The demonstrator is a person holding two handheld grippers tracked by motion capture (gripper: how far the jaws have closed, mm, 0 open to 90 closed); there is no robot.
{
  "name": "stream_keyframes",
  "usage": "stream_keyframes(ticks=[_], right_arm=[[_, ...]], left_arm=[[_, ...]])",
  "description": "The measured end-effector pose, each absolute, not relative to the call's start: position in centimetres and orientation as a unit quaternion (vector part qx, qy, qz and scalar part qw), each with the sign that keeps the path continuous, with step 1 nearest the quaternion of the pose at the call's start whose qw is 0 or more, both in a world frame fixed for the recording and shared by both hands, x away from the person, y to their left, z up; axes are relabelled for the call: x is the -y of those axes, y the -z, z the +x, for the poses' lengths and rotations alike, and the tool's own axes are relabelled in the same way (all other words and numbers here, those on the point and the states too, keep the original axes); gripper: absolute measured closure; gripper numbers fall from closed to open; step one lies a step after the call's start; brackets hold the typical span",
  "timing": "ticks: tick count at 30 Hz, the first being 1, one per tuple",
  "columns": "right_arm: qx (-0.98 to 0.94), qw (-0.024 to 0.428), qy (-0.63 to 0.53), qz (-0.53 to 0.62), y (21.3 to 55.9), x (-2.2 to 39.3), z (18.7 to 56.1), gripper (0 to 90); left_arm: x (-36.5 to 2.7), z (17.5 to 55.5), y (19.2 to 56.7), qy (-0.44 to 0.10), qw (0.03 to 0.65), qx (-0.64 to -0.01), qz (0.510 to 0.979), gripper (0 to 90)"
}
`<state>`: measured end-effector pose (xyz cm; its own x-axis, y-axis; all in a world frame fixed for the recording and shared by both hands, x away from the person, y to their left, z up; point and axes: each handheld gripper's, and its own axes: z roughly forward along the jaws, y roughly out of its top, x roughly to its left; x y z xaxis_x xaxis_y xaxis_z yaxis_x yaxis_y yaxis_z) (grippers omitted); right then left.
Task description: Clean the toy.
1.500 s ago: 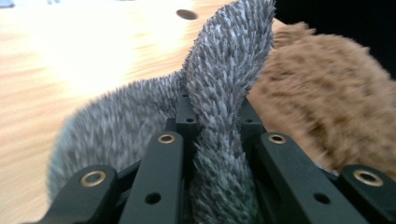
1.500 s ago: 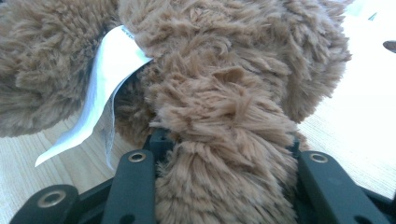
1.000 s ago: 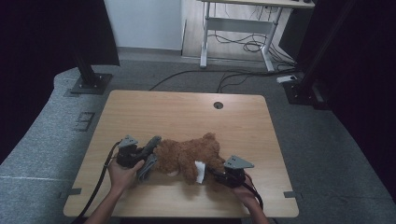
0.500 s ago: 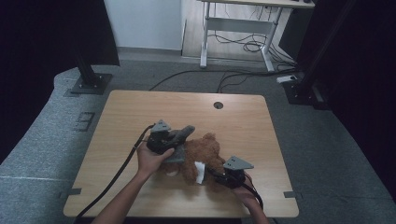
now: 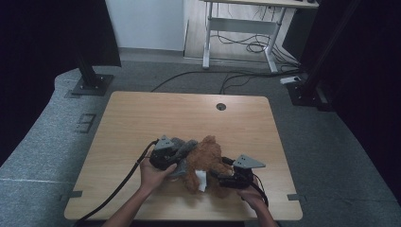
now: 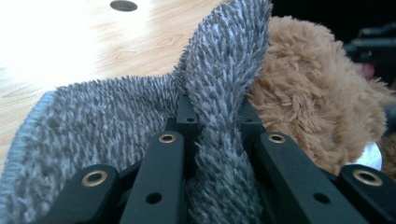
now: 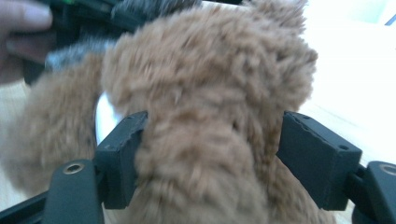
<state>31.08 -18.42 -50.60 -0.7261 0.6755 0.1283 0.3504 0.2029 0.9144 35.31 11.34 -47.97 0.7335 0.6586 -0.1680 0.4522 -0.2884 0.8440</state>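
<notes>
The brown plush bear [image 5: 204, 161] lies on the wooden counter [image 5: 142, 118], toward its near edge and about midway between the left and right edges, with a white tag [image 5: 202, 180] showing on its near side. A grey fuzzy cloth [image 6: 93, 126] lies against the bear's left side, touching its fur. In the left gripper view a fold of this cloth rises between the black fingers [image 6: 163, 172], which are pressed together on it, so the left gripper [image 5: 176, 156] is clamped on the cloth just beside the bear. The left hand [image 5: 153, 174] wraps that gripper from the near side, the forearm coming in from the near edge and the cable trailing toward the near left corner. On the bear's right side the right gripper [image 5: 222, 176] points left into the plush; in the right gripper view a brown furry limb [image 7: 205, 154] lies between its fingers [image 7: 119, 158], whose jaws have just been opening, the left pad touching the fur and the right pad standing slightly apart from it. The right hand [image 5: 253, 196] holds this gripper low near the near edge, its grey plate level on top.
</notes>
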Motion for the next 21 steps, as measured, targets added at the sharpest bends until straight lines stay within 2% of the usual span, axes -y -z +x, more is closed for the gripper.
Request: stream_keyframes(ticks=[2,4,5,8,13,14,16,20,21], right_arm=[[-0.761,0.150,-0.533,0.338,50.4,18.3,31.2,24.2],[-0.766,0.137,-0.533,0.333,50.3,17.7,31.4,22.4],[-0.771,0.113,-0.532,0.331,50.4,17.2,31.8,20.0],[-0.777,0.100,-0.523,0.336,50.7,16.8,32.0,19.2],[-0.797,0.097,-0.495,0.332,52.0,16.2,31.0,31.4],[-0.797,0.097,-0.495,0.332,52.0,16.2,31.0,31.4],[-0.805,0.118,-0.480,0.328,52.6,15.7,30.8,36.7],[-0.801,0.138,-0.478,0.333,52.9,15.5,31.1,41.7],[-0.796,0.153,-0.480,0.336,53.0,15.4,31.4,45.4]], left_arm=[[-11.5,34.6,48.3,-0.113,0.490,-0.344,0.793,77.8],[-11.6,34.0,48.4,-0.116,0.496,-0.339,0.791,77.9],[-11.8,33.7,48.5,-0.116,0.499,-0.336,0.790,77.9],[-12.1,33.2,48.7,-0.111,0.504,-0.334,0.789,78.0],[-12.0,32.0,49.3,-0.129,0.511,-0.314,0.790,77.9],[-12.0,32.0,49.3,-0.129,0.511,-0.314,0.790,77.8],[-11.7,31.8,49.5,-0.147,0.512,-0.307,0.789,77.8],[-11.8,32.4,49.6,-0.147,0.518,-0.312,0.783,77.8],[-11.7,33.0,49.7,-0.151,0.517,-0.313,0.782,77.8]])
